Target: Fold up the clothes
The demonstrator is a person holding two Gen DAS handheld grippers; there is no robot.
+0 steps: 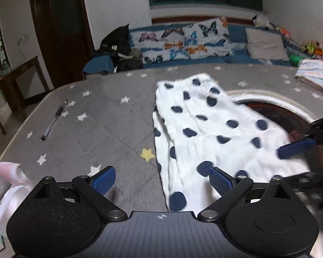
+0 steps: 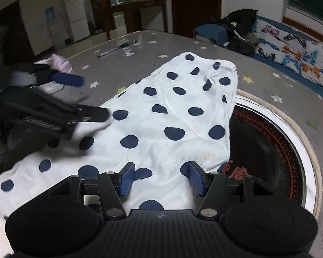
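A white garment with navy dots (image 2: 172, 116) is spread on the grey star-patterned tabletop (image 1: 109, 116), one side of it draped over the round dark inset (image 2: 269, 142) sunk in that surface. The cloth is seen lying fairly flat, with a layered edge along the side away from the inset, so at least one lengthwise fold may already be in place; that cannot be settled from these views. No compact folded bundle is shown, so further folding is judged to remain for this piece. The left gripper (image 1: 161, 179) is held released, its pads wide apart over the cloth's near edge away from the inset, nothing between them. The right gripper (image 2: 160, 179) is likewise parted and empty, just above the cloth beside the inset. A crumpled pale pink item (image 2: 58, 63) is seen farther from the inset, apparently unfolded.
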